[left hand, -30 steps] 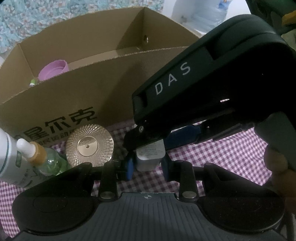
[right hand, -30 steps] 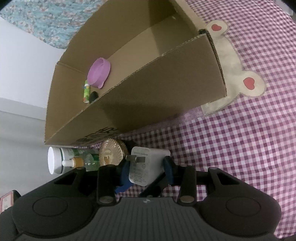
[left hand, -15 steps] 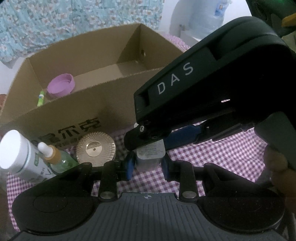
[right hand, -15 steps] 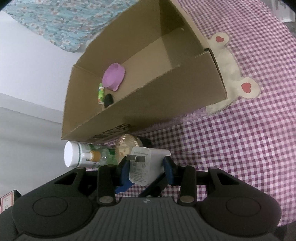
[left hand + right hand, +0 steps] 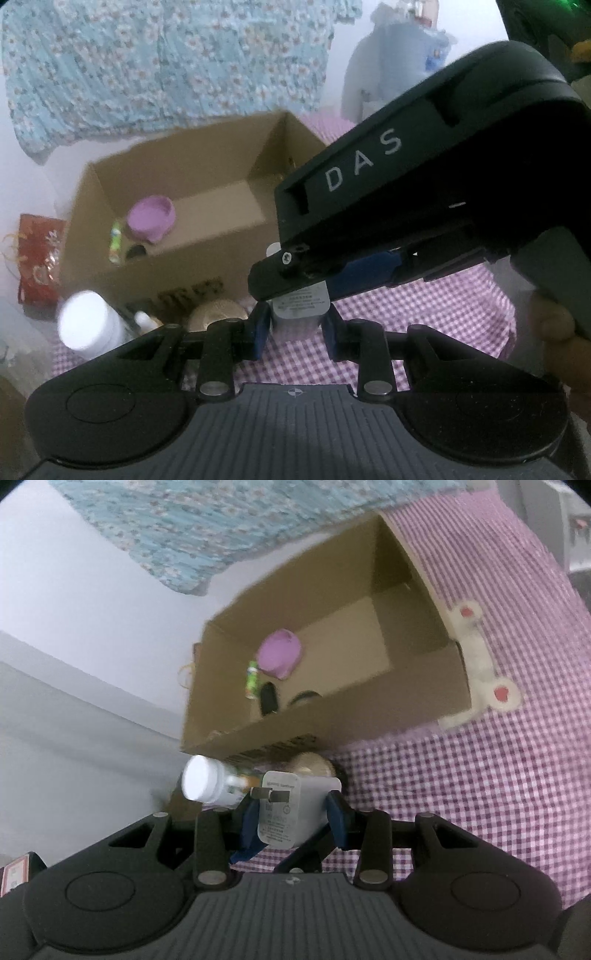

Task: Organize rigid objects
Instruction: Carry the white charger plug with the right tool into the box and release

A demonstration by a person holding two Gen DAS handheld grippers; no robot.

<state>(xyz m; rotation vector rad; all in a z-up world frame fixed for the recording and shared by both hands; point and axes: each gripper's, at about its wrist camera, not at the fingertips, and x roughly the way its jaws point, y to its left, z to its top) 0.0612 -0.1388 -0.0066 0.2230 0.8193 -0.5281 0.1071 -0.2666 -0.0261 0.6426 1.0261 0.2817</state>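
Both grippers hold one white plug charger (image 5: 300, 305) (image 5: 286, 808) above the checked cloth. My left gripper (image 5: 295, 325) is shut on its lower part. My right gripper (image 5: 291, 814) is shut on its sides, its body crossing the left wrist view (image 5: 424, 206). The open cardboard box (image 5: 207, 258) (image 5: 369, 709) lies ahead and below. It holds a purple bowl (image 5: 151, 218) (image 5: 279, 657), a green tube (image 5: 116, 242) (image 5: 252, 679) and a black item (image 5: 267, 698).
In front of the box stand a white-capped bottle (image 5: 86, 325) (image 5: 205, 784), a small dropper bottle (image 5: 146, 321) and a gold ribbed disc (image 5: 218, 312) (image 5: 312, 764). A red bag (image 5: 38, 258) lies left of the box. Purple checked cloth (image 5: 498, 794) covers the surface.
Both grippers have risen with the charger, so the box and bottles look smaller and lower and more of the box floor shows.
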